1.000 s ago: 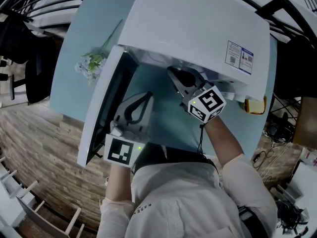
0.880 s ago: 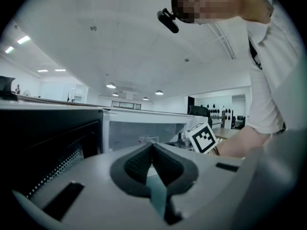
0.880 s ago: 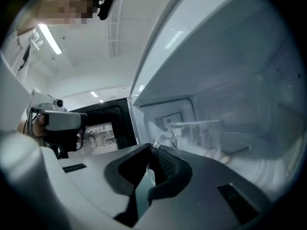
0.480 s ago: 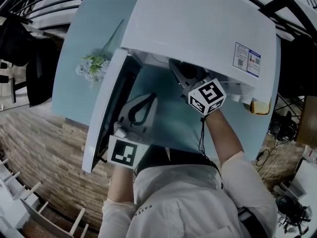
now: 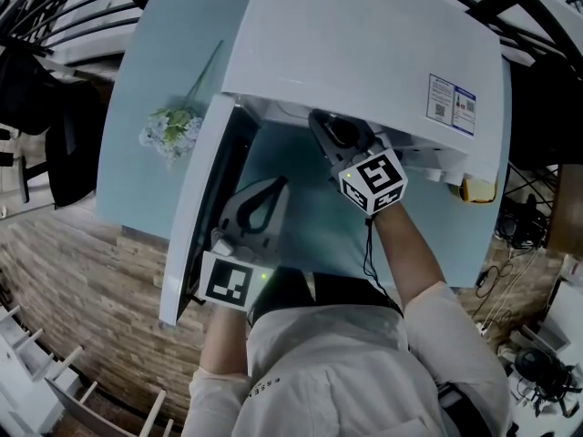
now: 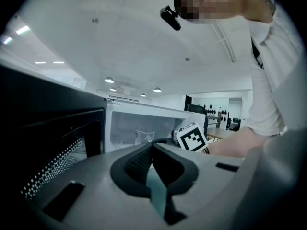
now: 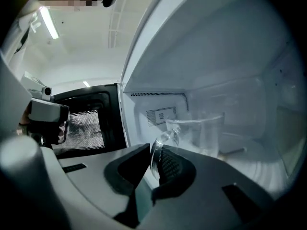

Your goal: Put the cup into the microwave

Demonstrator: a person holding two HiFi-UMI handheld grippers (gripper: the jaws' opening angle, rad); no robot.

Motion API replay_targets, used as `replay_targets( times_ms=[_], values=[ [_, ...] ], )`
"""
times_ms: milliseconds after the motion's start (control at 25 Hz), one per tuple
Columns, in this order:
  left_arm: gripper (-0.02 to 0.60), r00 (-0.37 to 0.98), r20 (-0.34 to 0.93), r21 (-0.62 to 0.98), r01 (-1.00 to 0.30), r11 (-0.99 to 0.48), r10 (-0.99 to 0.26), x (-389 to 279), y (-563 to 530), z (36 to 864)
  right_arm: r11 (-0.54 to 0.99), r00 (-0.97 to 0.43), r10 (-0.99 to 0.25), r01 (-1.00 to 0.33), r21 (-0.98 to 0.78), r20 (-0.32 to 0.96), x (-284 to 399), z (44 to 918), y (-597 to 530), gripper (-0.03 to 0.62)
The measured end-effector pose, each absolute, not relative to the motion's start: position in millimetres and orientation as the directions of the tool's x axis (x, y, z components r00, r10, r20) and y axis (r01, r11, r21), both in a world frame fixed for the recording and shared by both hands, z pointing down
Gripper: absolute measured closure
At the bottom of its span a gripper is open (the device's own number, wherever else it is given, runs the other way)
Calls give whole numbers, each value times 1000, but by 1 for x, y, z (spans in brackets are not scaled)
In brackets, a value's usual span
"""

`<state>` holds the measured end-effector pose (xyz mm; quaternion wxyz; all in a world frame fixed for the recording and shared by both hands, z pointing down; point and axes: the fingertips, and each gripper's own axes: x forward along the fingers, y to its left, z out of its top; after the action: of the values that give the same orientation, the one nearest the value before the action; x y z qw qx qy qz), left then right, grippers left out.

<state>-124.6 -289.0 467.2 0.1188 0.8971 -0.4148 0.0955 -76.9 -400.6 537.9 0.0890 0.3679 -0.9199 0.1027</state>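
Observation:
A clear glass cup [image 7: 204,131] stands upright inside the white microwave [image 5: 364,53], over the cavity floor. My right gripper [image 7: 152,153] is shut on the cup's handle, which is pinched between the two pads. In the head view the right gripper [image 5: 330,133] reaches into the cavity mouth and the microwave's top hides the cup. My left gripper [image 5: 258,200] is shut with nothing in it, held low beside the open door [image 5: 196,212]. In the left gripper view the left gripper [image 6: 152,146] points at the cavity, where the cup [image 6: 144,136] shows.
The microwave stands on a light blue table [image 5: 155,53]. A small bunch of pale flowers [image 5: 171,124] lies left of the door. A yellow object [image 5: 474,189] sits at the microwave's right corner. The door's dark mesh window [image 7: 81,126] stands to the left of the cavity.
The right gripper has sunk slightly at the cavity mouth, still holding the cup. The left gripper has kept its place by the door.

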Motion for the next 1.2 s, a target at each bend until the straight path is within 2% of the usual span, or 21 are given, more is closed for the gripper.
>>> replay_targets(
  times_ms=[160,240,360,520,680,920,1200],
  values=[
    [578,649,270,148,-758,-635,-711,-126,-287,470,696,-708,-675,-704,-143,205,-73,537,-400,574],
    [578,653,273,155,-754,-638,-706,-126,-285,471,675,-706,-687,-708,-210,170,-68,539,-399,574],
    [578,657,275,158,-751,-641,-702,-129,-284,472,637,-691,-710,-711,-297,131,-61,543,-397,535],
    [578,653,282,156,-754,-637,-703,-136,-286,477,627,-673,-727,-731,-269,134,-56,544,-396,519],
    [578,657,275,161,-752,-640,-702,-135,-285,477,623,-653,-733,-757,-197,190,-54,543,-390,467],
    [578,686,246,158,-726,-669,-685,-121,-286,464,570,-589,-779,-808,-147,215,-36,524,-375,464],
    [578,713,204,110,-698,-708,-671,-108,-287,427,490,-532,-823,-842,-223,201,-16,485,-345,464]
  ],
)
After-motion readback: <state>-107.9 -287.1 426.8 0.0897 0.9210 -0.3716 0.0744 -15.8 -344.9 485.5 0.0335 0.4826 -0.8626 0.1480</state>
